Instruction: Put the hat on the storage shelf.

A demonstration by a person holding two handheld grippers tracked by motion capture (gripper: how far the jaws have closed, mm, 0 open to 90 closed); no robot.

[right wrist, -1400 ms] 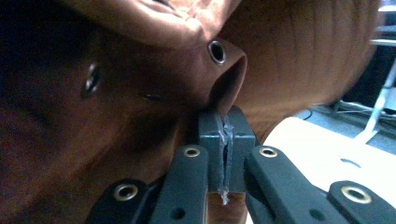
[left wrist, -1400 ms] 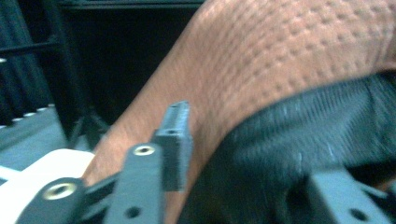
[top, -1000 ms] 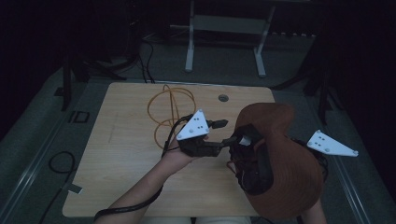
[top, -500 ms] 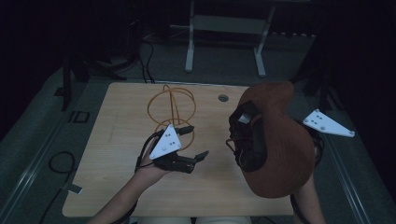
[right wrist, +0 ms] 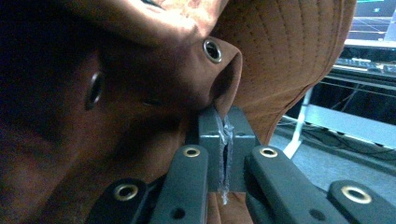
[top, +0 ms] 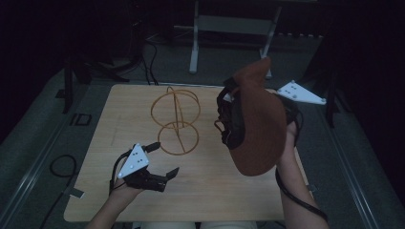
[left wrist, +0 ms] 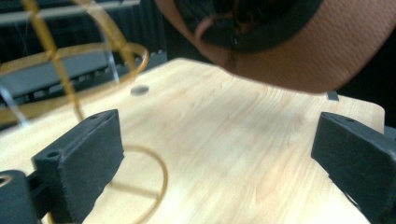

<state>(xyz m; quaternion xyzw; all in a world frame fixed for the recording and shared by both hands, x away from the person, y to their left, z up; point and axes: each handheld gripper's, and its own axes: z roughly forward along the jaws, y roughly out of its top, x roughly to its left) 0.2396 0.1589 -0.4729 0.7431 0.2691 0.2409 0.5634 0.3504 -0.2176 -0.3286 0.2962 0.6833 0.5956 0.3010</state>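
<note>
Left gripper (top: pixel 163 160) withdrew, jaws opening; right jaws pinch hat (top: pixel 258 124).

Bare table (top: pixel 239 191) in front of the left gripper (top: pixel 162 160) — open path fwd. Wire stand (top: pixel 175 119) sits just beyond its far jaw, blocking that side. Brown hat (top: pixel 255 124), held up over the table's right part — room underneath, none at hat height.

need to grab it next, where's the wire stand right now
In the high view the wire stand sits mid-table, between the left gripper and the brown cap.
</note>
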